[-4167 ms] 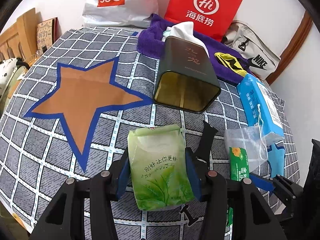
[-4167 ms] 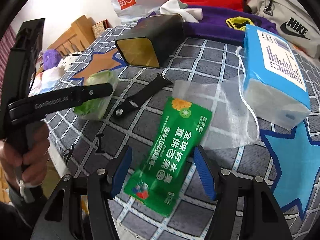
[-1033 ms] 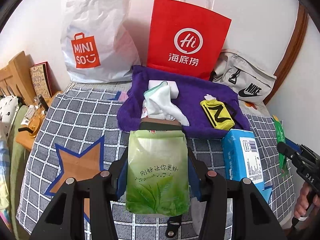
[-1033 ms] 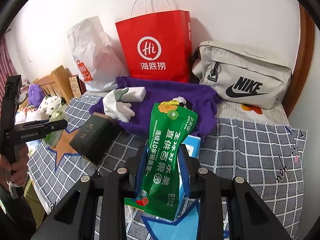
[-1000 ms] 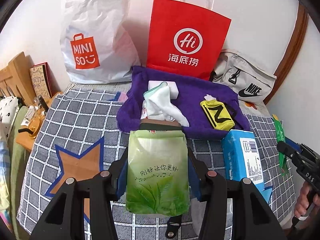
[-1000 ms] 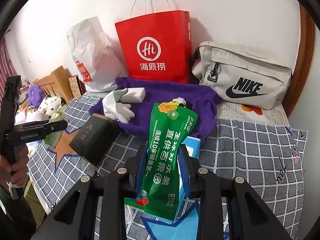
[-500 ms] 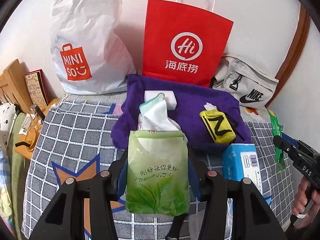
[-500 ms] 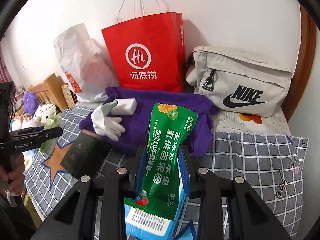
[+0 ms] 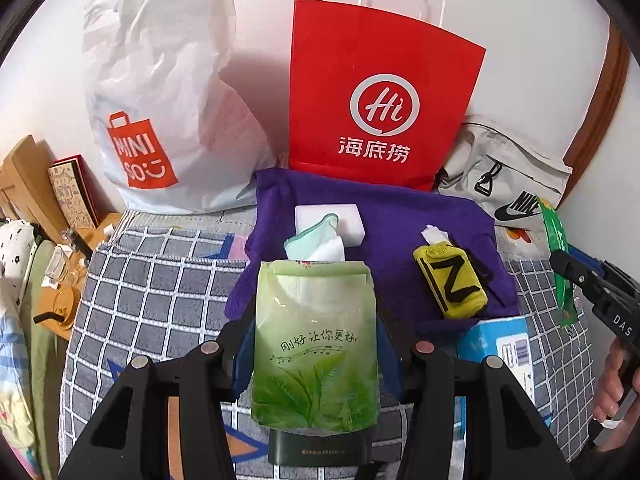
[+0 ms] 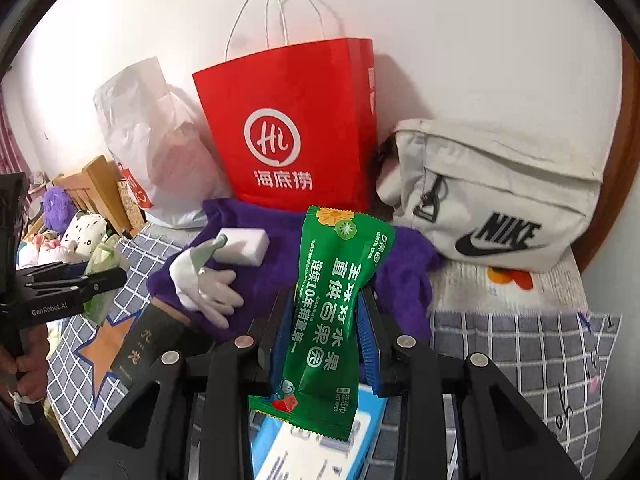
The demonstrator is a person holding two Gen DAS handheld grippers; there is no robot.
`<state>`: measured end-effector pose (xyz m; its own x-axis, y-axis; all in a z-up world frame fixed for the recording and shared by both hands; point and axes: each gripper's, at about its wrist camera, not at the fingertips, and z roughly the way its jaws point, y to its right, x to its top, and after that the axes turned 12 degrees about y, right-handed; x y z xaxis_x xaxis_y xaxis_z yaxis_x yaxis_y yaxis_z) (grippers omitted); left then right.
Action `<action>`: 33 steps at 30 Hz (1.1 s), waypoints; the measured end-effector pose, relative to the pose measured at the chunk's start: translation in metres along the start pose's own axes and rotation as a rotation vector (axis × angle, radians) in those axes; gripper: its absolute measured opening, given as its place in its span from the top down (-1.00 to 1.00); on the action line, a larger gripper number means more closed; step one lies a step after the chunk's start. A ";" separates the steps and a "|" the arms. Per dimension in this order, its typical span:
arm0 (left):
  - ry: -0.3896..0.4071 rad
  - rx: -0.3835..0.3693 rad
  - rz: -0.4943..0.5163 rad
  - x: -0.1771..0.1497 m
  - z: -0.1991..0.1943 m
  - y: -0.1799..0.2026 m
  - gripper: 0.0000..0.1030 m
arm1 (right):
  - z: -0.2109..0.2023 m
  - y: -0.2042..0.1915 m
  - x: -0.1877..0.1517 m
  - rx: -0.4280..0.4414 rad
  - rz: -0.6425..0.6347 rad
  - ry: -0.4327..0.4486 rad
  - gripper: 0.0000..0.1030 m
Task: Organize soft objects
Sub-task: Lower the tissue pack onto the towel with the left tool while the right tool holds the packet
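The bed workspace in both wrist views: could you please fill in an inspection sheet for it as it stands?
Surface: grey checked bedspread with star patches, purple towel spread at its far end.
Job's things: light green tissue pack and dark green wipes packet, each held up off the bed.
Clutter: on the towel, a white block, a white cloth and a yellow pouch; blue tissue box; dark tin.
Grippers: left gripper shut on the tissue pack; right gripper shut on the wipes packet.
Cables: nothing seen.
Surroundings: red paper bag, white plastic bag and beige bag against the wall.
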<state>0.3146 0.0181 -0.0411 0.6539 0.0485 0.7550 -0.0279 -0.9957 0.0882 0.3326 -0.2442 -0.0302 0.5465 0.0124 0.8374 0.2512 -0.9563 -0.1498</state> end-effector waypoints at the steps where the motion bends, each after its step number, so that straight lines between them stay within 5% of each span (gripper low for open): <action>1: 0.000 0.000 0.002 0.003 0.004 0.001 0.04 | 0.003 0.000 0.002 0.006 0.003 0.000 0.38; 14: 0.013 -0.012 0.060 0.039 0.044 0.024 0.03 | 0.040 0.016 0.037 -0.012 0.037 0.029 0.38; 33: -0.070 -0.058 0.063 0.034 0.118 0.039 0.02 | 0.097 0.045 0.013 0.007 0.090 -0.078 0.37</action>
<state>0.4248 -0.0287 -0.0882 0.7009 -0.0214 0.7129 -0.1131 -0.9902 0.0815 0.4284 -0.2592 -0.0770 0.6272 -0.0502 0.7772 0.2037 -0.9526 -0.2259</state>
